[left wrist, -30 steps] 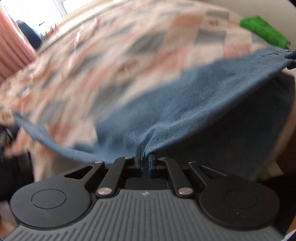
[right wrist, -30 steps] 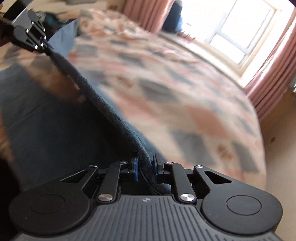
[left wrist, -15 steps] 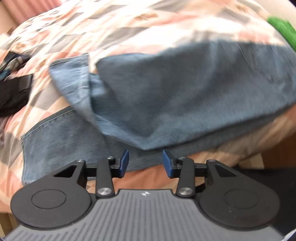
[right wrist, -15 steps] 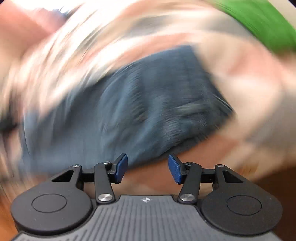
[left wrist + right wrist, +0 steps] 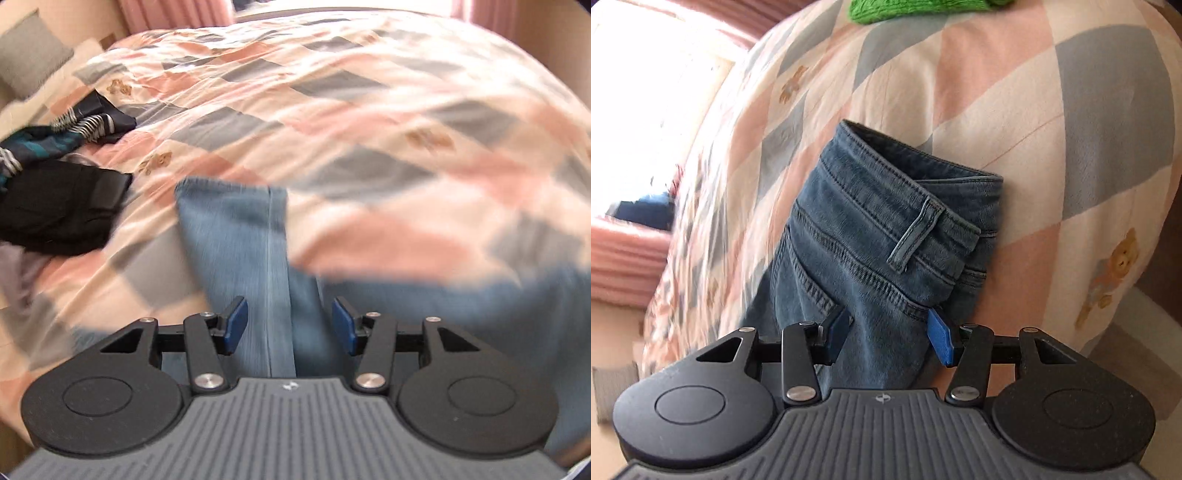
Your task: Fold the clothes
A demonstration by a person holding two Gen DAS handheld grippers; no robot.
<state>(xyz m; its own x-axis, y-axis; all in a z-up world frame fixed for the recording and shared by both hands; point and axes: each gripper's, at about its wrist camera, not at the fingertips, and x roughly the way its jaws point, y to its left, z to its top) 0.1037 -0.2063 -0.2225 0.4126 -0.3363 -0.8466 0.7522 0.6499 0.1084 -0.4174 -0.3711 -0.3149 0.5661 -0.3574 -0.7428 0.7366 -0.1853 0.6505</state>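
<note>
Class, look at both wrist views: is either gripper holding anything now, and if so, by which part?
Nothing is held. The left gripper is open over a leg of the jeans; the right gripper is open astride the waistband end.

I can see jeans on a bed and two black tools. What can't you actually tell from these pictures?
- How the jeans are folded overall: each view shows one end; both tools' bodies cover the near part.
- Left wrist view: the leg and bedspread are motion-blurred, so the far hem is unclear.
- The dark clothes are cut off by the left edge.
- The green item is cut off by the top edge.
- Right wrist view: window glare washes out the upper left.
</note>
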